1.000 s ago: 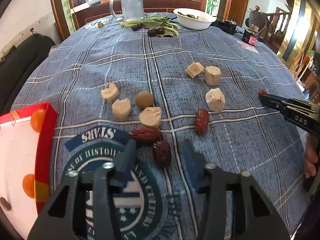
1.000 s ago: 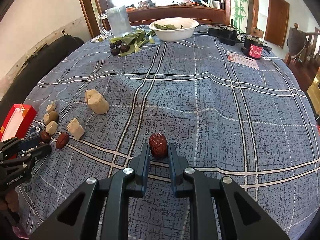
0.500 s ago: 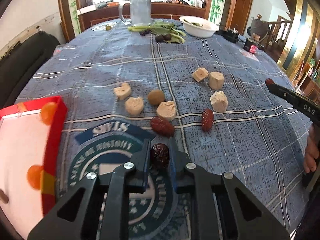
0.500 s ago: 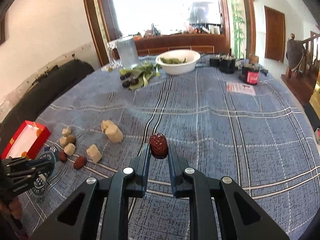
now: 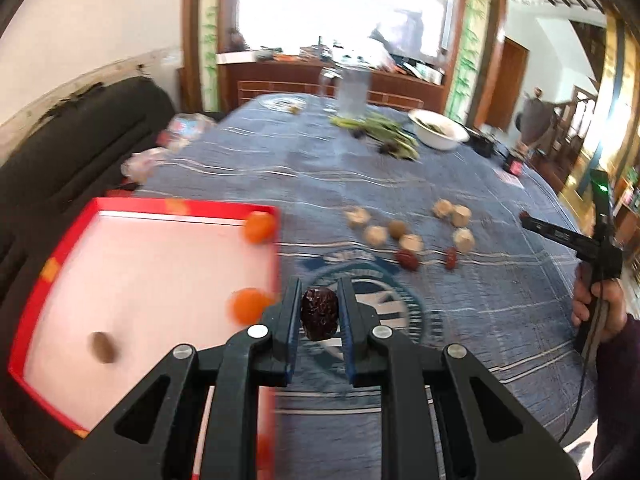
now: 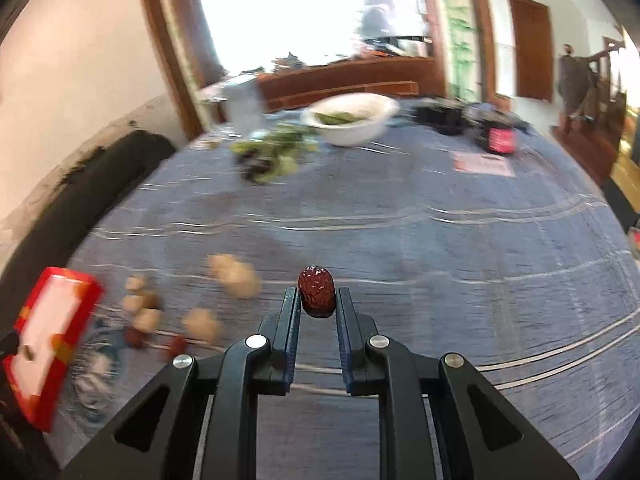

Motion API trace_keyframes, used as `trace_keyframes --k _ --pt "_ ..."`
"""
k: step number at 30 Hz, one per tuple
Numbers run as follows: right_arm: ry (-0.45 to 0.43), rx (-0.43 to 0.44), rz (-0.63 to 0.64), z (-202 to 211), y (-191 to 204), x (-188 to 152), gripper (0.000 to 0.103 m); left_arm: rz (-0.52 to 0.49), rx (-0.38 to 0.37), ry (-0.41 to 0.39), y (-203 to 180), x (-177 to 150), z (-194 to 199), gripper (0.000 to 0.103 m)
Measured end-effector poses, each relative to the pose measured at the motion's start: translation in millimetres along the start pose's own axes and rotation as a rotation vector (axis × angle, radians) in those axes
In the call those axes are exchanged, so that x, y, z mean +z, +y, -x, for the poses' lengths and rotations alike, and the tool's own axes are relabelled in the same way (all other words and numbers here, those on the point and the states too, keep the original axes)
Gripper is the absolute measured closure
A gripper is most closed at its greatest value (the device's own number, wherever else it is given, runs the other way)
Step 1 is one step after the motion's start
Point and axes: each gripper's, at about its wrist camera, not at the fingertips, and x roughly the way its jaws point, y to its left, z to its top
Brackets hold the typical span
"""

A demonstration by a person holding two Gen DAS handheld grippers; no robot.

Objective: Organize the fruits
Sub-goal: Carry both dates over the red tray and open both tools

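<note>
The left tongs [image 5: 319, 316] pinch a dark wrinkled date [image 5: 319, 314] between their blue pads, held in the air just beside the right-hand edge of the red tray [image 5: 60, 276], which lies at 9 o'clock from the tongs. Most likely the date hangs there because the tray is where the fruit is being gathered, so the carry looks nearly done. The tray's pale floor already holds one small brown fruit [image 5: 103, 346] near its close edge; the orange discs on its rim look like printed decoration, though blur makes that uncertain.

The right tongs [image 6: 318, 300] are likewise closed on a redder date [image 6: 317, 290], gripped by its lower half so most of it stands proud of the tips. They hover well above the desk [image 6: 440, 248], with the tray far off at 9 o'clock in that view, so this date has the longer trip.

Still on the blue checked cloth, at about 1 o'clock from the left tongs, I count two loose red dates [image 5: 408, 260], one round brown fruit [image 5: 397, 229], and six pale chunks [image 5: 463, 239]. These remain well apart from the tray, so the sorting appears to be at an early stage.
</note>
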Motion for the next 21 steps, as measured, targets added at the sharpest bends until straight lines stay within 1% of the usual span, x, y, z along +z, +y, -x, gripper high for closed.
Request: trace_keyframes --k 3,5,6,8,9,11,14,17,21 --pt "-0.002 0.113 0.083 2 64 2 0.087 0.046 0.058 -0.027 30 0 8 0.083" --pt "0.002 0.206 0.15 3 115 1 0.087 0.068 0.086 -0.041 44 -1 11 0.083" --pt "0.004 0.237 0.175 2 132 0 0.087 0.078 0.104 -0.049 53 -1 12 0.083" --pt "0.014 0.306 0.226 0 170 -5 0.087 0.093 0.126 -0.065 65 -3 16 0.083" --pt "0.023 0.354 0.247 -1 194 -9 0.087 0.103 0.133 -0.068 71 -4 17 0.083" --pt "0.042 0.415 0.271 -4 223 -17 0.087 0.13 0.142 -0.067 85 -7 18 0.083" --pt "0.076 0.457 0.303 -13 251 -29 0.087 0.164 0.164 -0.063 105 -14 20 0.083" --pt "0.144 0.491 0.334 -26 275 -46 0.087 0.188 0.188 -0.052 124 -21 20 0.083" --pt "0.201 0.503 0.385 -35 293 -66 0.087 0.201 0.222 -0.038 140 -29 16 0.083"
